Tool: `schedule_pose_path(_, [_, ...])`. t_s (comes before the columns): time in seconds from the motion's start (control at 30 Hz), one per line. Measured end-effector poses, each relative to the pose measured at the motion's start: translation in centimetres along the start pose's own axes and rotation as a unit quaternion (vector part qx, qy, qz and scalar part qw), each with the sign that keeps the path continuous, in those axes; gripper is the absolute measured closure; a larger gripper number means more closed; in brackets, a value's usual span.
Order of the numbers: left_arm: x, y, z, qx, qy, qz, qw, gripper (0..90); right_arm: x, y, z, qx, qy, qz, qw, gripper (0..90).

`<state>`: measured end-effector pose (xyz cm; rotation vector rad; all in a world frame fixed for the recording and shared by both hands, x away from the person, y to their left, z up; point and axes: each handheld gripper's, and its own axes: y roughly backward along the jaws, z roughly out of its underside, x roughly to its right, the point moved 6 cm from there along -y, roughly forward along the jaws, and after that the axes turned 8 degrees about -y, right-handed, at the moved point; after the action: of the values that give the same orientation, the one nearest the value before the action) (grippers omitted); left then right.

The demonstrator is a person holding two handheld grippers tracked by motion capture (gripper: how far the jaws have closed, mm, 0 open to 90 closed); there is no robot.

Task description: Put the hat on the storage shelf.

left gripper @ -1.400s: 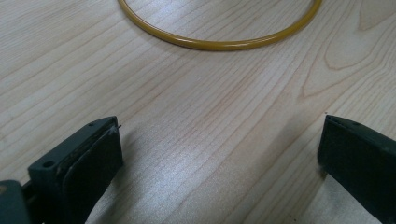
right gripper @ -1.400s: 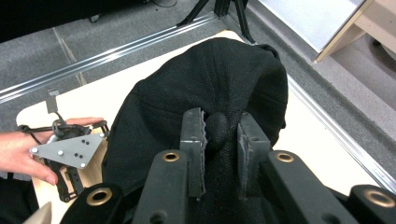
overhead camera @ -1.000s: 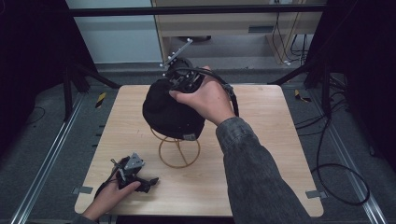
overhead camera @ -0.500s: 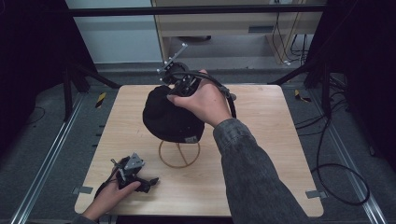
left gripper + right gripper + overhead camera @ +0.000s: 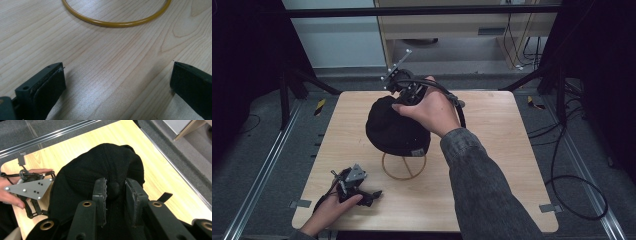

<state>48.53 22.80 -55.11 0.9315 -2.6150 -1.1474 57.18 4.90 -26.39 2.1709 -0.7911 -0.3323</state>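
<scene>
While the black cap (image 5: 396,127) sits draped over the wire stand (image 5: 404,167) near the middle of the table (image 5: 492,165), the right gripper (image 5: 408,95) reaches over its crown from the far edge, held in the person's right hand (image 5: 429,110). From the right gripper view, the two jaws stand a little apart on either side of the small button at the cap's top (image 5: 113,190), with a gap showing between the pads and the fabric; they have just been opening, so the grip on the cap looks to be letting go rather than closing. Judging by that, the placing of the cap on the stand seems done or nearly done, and what is left is to draw the gripper clear without dragging the cap off its perch. Close to the near left corner of the table, the left gripper (image 5: 354,187) rests on the wood under the left hand (image 5: 329,212), well apart from the cap; its own view shows the jaws spread wide with nothing between them, and the stand's yellow ring base (image 5: 115,23) lying just ahead.
</scene>
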Motion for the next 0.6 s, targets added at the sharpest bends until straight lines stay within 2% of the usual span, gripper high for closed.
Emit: schedule_pose_path(0.6, [0.00,0.00,0.00,0.000,0.000,0.000,1.0000,0.0,-0.72,-0.08,0.11,-0.001,0.003,-0.013,0.9999,66.8])
